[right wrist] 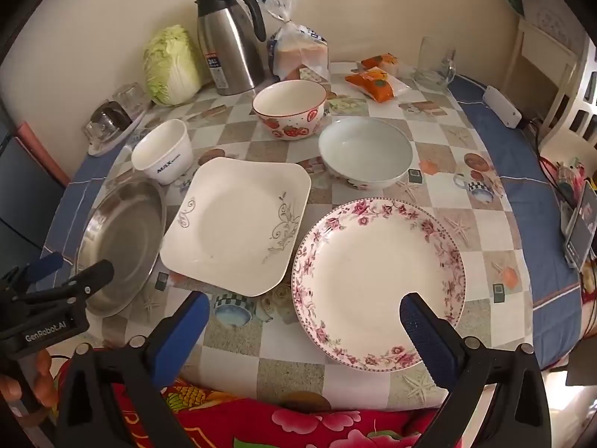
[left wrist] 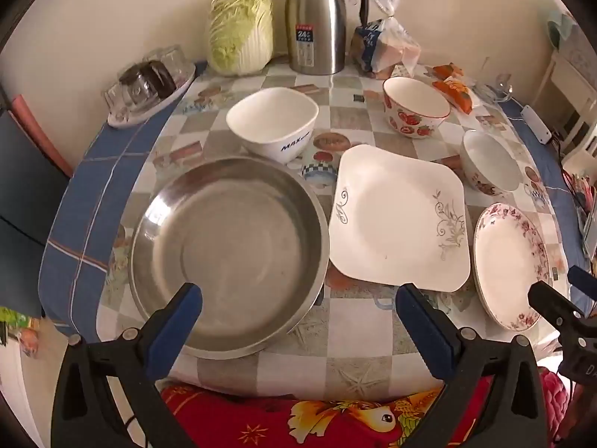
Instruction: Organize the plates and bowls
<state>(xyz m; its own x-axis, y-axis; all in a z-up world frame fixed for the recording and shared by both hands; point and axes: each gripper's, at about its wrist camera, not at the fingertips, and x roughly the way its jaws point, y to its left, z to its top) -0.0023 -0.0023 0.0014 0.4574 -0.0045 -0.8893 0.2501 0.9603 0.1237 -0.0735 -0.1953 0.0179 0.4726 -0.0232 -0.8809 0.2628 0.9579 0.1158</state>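
right wrist: floral plate (right wrist: 377,280) just below open right claw (right wrist: 304,330)

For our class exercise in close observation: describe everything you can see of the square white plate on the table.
The square white plate looks like glazed ceramic, with rounded corners, a shallow well and grey scroll-and-leaf patterns at two opposite corners. It is empty and lies flat, right way up, on the checked tablecloth, set diagonally between the steel pan and the floral-rimmed plate. Neither gripper touches it.
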